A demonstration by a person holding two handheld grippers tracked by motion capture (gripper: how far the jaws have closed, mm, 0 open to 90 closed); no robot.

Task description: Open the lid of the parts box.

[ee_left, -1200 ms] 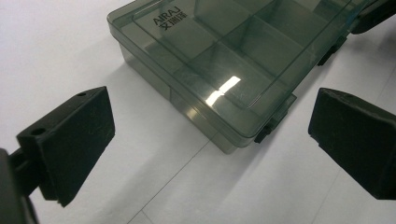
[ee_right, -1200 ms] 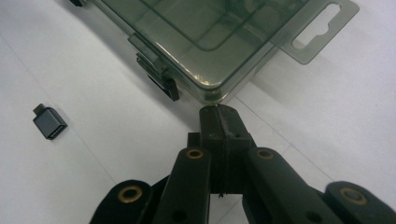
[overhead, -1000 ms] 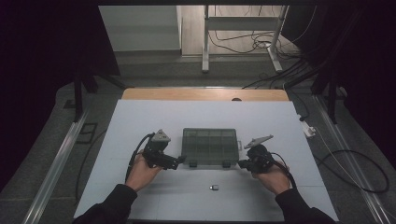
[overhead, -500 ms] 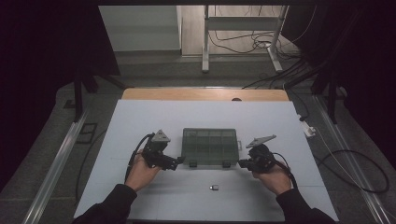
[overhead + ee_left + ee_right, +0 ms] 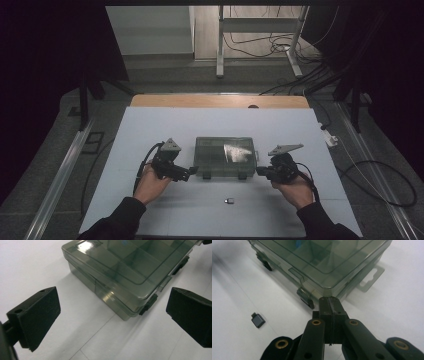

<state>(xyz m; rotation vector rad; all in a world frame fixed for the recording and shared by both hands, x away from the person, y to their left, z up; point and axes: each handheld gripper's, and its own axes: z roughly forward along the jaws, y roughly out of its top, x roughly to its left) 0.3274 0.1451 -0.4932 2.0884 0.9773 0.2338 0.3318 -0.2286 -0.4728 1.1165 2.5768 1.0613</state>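
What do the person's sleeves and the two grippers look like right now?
Both sleeves are dark. The left gripper and the right gripper are black, each topped by a grey three-cornered plate and trailing a black cable. The jaws carry flat black pads; brass-coloured pins mark the linkage.

Wearing dark long sleeves [image 5: 125, 214] reaching down to both wrists. Carrying a black left gripper [image 5: 189, 171] and a black right gripper [image 5: 258, 171], each topped with a grey three-cornered plate [image 5: 170, 145] and trailing a black cable [image 5: 144, 161]. Showing broad, flat, matte black pads [image 5: 41, 316] with small round holes on the left; showing brass-coloured rivets [image 5: 316, 322] gleaming on black linkage bars [image 5: 359, 336] on the right.
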